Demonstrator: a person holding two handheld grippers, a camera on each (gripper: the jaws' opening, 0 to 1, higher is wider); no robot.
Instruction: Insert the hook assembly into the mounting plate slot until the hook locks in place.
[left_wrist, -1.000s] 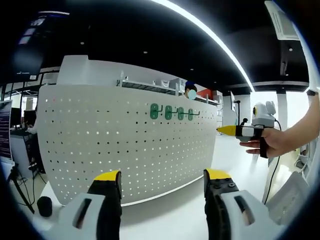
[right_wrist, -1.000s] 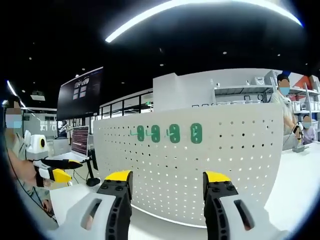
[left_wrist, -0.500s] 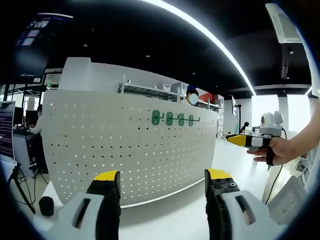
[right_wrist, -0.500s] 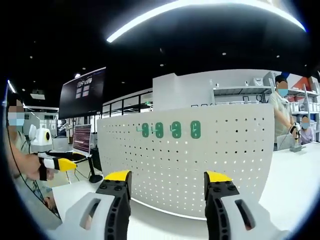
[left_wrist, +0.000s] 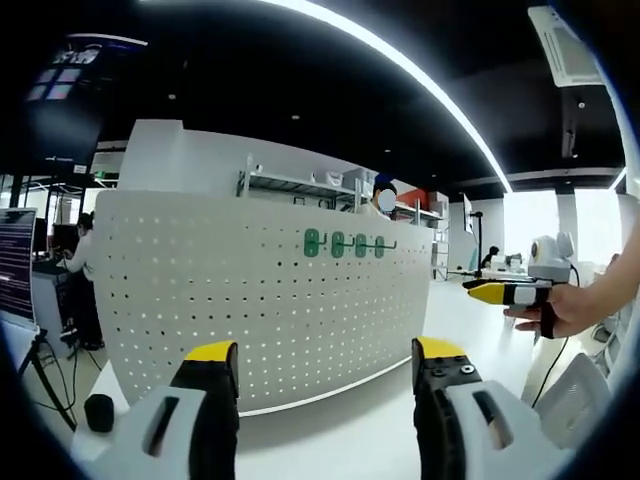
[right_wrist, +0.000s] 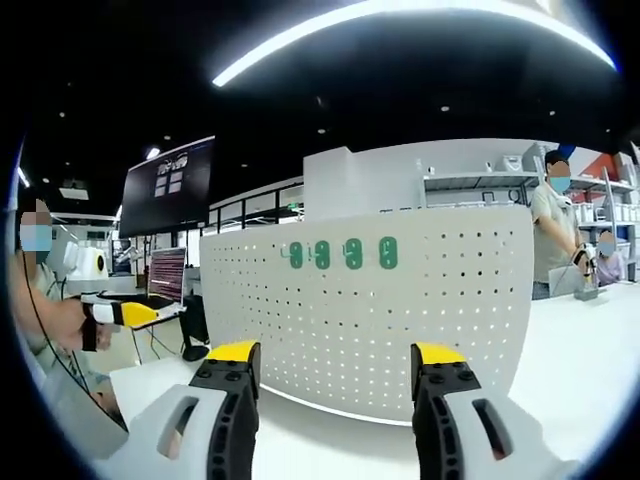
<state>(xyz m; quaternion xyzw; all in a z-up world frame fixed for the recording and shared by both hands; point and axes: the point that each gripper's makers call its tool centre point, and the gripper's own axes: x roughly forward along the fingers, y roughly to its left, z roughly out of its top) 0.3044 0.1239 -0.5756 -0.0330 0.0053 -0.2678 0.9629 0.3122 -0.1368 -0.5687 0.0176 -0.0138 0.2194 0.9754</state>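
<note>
In the left gripper view, the left gripper (left_wrist: 322, 395) is seen with its yellow-tipped black jaws spread wide and nothing held between them; in the right gripper view, the right gripper (right_wrist: 334, 395) is likewise parted and empty. Beyond both pairs of jaws, a curved white perforated metal mounting plate (left_wrist: 200, 300) stands upright on a smooth white table (left_wrist: 340, 435). Four green oval hook assemblies (left_wrist: 346, 244) are seen seated in a row near the plate's upper edge, close beside one another; the same row (right_wrist: 342, 254) is visible in the right gripper view. Whether each hook is fully locked cannot be told, as they are too small.

Since the hooks sit in the plate and neither gripper holds one, the insertion is judged to be largely or wholly done; only a check of the lock would appear to remain.

The table surface is bare and glossy. Around it, an open hall is shown, with a dark ceiling, a long curved white light strip (left_wrist: 420, 75), shelving, dark monitor screens (right_wrist: 165, 185) and a standing person (right_wrist: 553, 240) behind the plate.
</note>
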